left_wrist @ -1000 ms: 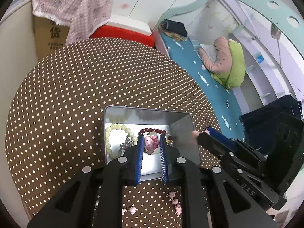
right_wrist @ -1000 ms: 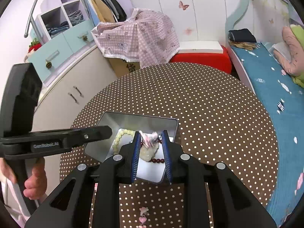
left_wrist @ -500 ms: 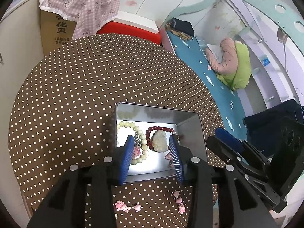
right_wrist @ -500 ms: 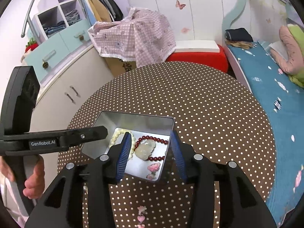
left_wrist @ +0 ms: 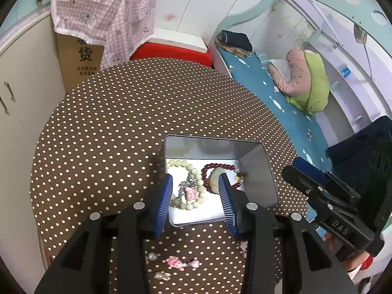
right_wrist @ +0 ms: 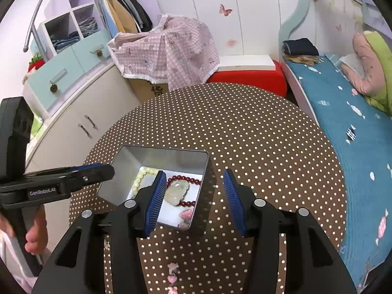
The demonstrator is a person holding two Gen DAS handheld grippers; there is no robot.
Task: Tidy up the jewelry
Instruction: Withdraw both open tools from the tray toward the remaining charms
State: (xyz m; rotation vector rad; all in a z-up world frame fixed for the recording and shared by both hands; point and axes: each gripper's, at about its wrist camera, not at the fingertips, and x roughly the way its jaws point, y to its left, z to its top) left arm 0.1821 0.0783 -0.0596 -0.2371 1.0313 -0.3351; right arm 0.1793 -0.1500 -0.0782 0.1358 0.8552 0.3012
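1. Both grippers have let go since a second ago: the left gripper (left_wrist: 196,196) then pinched a pink charm (left_wrist: 190,193) and the right gripper (right_wrist: 193,196) a pale ornament, and now each stands with its blue pads spread wide and nothing between them.
2. That pink charm lies inside the metal tin (left_wrist: 254,169), on a silver chain within the loop of the pale green bead bracelet (left_wrist: 193,171).
3. A dark red bead bracelet (right_wrist: 183,178) lies in the tin's right half, with a pale jade pendant (right_wrist: 178,191) resting on it.
4. Another small pink piece (right_wrist: 186,213) sits at the tin's near right corner.
5. The tin stands on the near half of the round table (left_wrist: 147,112), which is covered in brown cloth with white dots.
6. More loose pieces lie on the cloth near the table's near edge, in front of the tin: pink charms (left_wrist: 175,262) and small pearl earrings (left_wrist: 160,275).
7. The left gripper hovers over the tin's near wall; the right gripper straddles the tin's right wall.
8. Beyond the table's far edge stand a cardboard box (left_wrist: 80,56) under a pink checked cloth (left_wrist: 105,17), and a red stool (right_wrist: 247,80).
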